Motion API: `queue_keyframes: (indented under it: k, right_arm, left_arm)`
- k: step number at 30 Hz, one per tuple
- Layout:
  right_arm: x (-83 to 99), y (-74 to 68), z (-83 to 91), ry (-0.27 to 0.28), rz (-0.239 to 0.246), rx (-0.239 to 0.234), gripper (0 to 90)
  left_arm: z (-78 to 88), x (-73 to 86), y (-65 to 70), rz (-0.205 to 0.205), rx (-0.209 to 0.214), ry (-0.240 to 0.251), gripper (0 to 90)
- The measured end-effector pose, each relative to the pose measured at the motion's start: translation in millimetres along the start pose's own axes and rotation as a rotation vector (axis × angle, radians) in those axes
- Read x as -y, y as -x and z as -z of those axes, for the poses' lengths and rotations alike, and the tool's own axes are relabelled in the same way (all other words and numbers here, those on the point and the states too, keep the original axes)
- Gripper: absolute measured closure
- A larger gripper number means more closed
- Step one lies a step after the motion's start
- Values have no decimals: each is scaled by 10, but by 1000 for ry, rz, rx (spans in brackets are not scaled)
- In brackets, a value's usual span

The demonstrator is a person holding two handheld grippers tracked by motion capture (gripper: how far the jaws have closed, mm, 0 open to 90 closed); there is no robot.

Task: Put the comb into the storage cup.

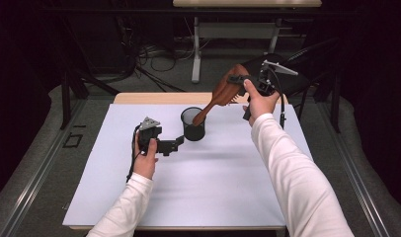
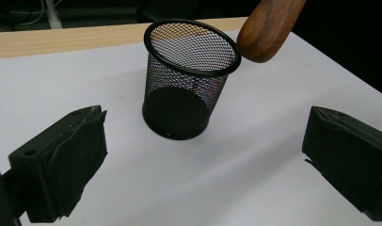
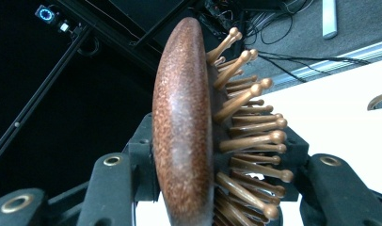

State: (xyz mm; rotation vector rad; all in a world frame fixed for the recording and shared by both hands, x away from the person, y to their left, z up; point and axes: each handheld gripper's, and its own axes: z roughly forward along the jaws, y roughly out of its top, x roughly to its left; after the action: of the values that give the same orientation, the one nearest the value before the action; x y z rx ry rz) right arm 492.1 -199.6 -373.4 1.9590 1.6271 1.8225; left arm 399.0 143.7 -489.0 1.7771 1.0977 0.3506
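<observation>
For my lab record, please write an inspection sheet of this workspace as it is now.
Surface: white table, bare in front.
Job's things: wooden hairbrush, handle tip at rim of upright black mesh cup.
Clutter: nothing seen.
Grippers: right gripper shut on hairbrush head; left gripper open beside the cup, not touching.
Cables: one trails from each gripper; more on the floor.
Surroundings: dark room, desk legs behind.

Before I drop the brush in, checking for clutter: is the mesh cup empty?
Empty. The left gripper view looks into the mesh cup and shows a bare bottom; the brush handle is outside its rim.
</observation>
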Motion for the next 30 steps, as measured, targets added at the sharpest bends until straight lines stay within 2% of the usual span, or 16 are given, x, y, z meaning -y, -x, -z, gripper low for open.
queue_keyframes:
  k: [30]
  right_arm:
    - [-7,-122,-244,38,29,46,472]
  left_arm:
    - [0,3,-25,5,-1,-3,4]
